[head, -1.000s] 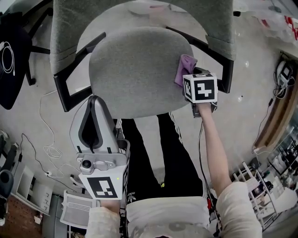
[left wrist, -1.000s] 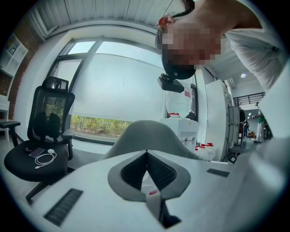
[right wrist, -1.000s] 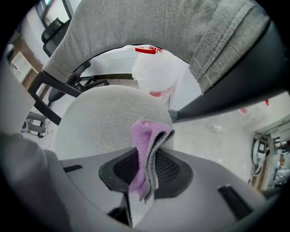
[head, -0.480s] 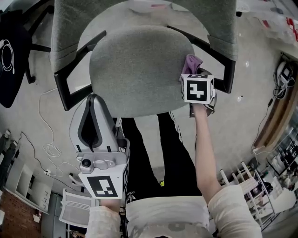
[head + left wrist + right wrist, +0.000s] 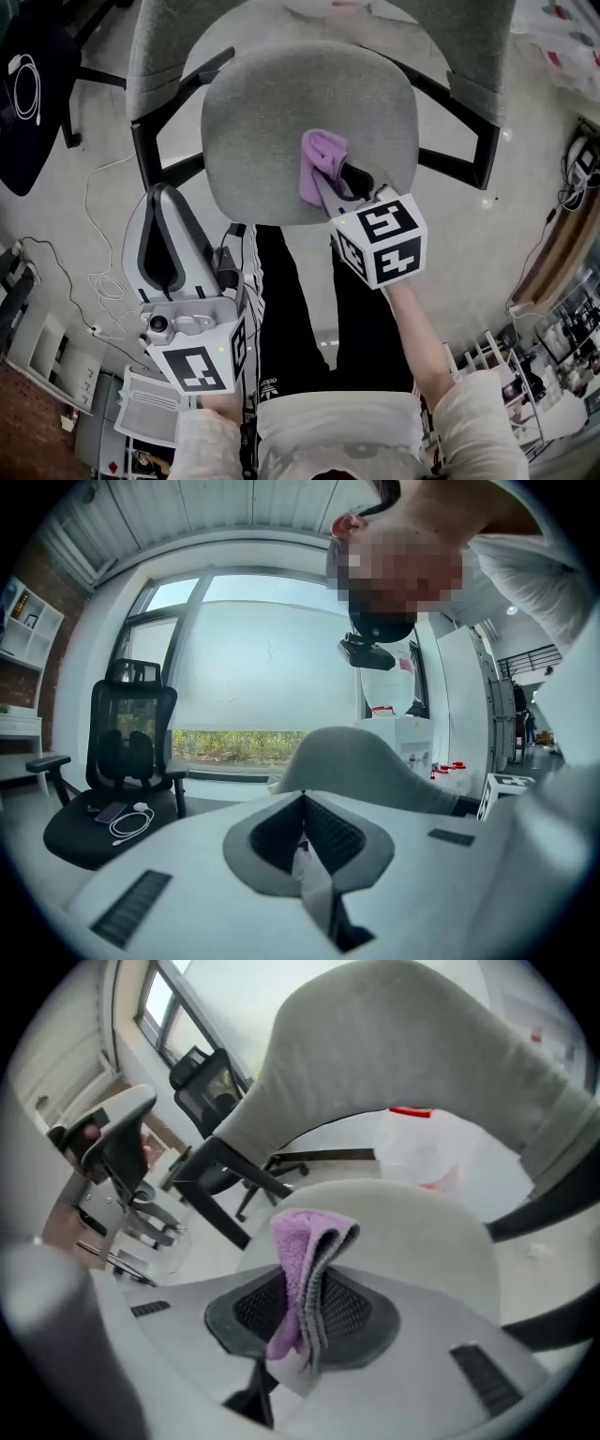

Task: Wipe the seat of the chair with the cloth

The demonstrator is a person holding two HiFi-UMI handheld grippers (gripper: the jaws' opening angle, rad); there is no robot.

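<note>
The grey chair seat (image 5: 281,103) fills the upper middle of the head view. A folded purple cloth (image 5: 319,164) lies against its front part, right of centre. My right gripper (image 5: 337,183) reaches in from the front edge and is shut on the cloth. In the right gripper view the cloth (image 5: 305,1260) stands folded between the jaws, over the seat (image 5: 422,1232) and below the backrest (image 5: 403,1044). My left gripper (image 5: 159,197) hangs beside the seat's front left, off the chair. Its jaws are shut, with nothing between them (image 5: 302,799).
Black armrests (image 5: 159,159) (image 5: 469,150) flank the seat. A black chair (image 5: 28,84) with a white cable on it stands at far left. Cables (image 5: 94,281) trail on the floor. The person's black trousers (image 5: 300,300) are just in front of the seat.
My right gripper has carried the cloth from the seat's right edge leftward and toward the front, onto the middle front of the seat. The left gripper has stayed beside the chair.
</note>
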